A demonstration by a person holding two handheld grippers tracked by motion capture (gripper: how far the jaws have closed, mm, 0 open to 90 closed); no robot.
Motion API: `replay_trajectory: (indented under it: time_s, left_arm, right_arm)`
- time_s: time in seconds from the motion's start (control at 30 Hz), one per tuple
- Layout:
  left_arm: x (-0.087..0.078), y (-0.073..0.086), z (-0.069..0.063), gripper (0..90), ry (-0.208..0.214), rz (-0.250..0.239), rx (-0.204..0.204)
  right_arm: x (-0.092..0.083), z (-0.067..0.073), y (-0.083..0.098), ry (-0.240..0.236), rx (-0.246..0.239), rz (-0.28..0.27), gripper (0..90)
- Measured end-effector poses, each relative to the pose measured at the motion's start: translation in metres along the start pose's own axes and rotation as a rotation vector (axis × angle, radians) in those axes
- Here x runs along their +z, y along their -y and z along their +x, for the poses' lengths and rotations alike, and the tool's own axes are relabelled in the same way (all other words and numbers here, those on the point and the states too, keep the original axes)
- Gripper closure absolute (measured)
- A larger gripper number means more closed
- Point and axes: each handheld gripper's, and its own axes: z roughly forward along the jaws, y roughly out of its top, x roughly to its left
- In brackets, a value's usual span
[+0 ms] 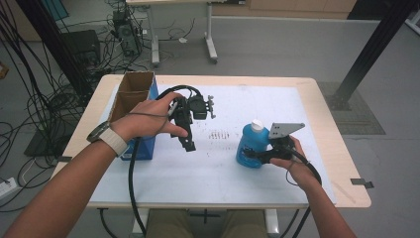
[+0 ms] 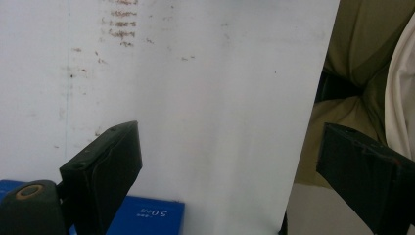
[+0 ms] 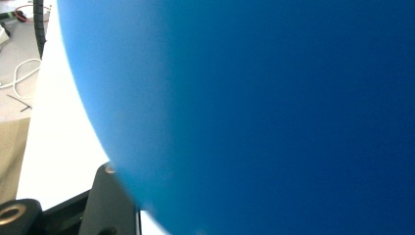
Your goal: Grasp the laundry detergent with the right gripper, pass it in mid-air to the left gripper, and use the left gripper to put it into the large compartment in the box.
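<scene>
Two grippers | left gripper (image 1: 187,130): jaws wide apart, empty | right gripper (image 1: 265,154): jaws clamp blue bottle (image 1: 251,145)

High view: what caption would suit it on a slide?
Right gripper grips a blue bottle; left gripper hovers open beside a cardboard box.
</scene>
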Motion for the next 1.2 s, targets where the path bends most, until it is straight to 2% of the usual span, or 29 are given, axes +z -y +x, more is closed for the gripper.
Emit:
replay_trajectory:
  time_s: [1.2]
  left_arm:
    - [0.0001, 0.0002, -0.0008, 10.0, -0.003, -0.003, 0.002]
  right_arm:
    - [-0.0003, 0.0002, 0.0030, 0.004, 0.009, -0.021, 44.3]
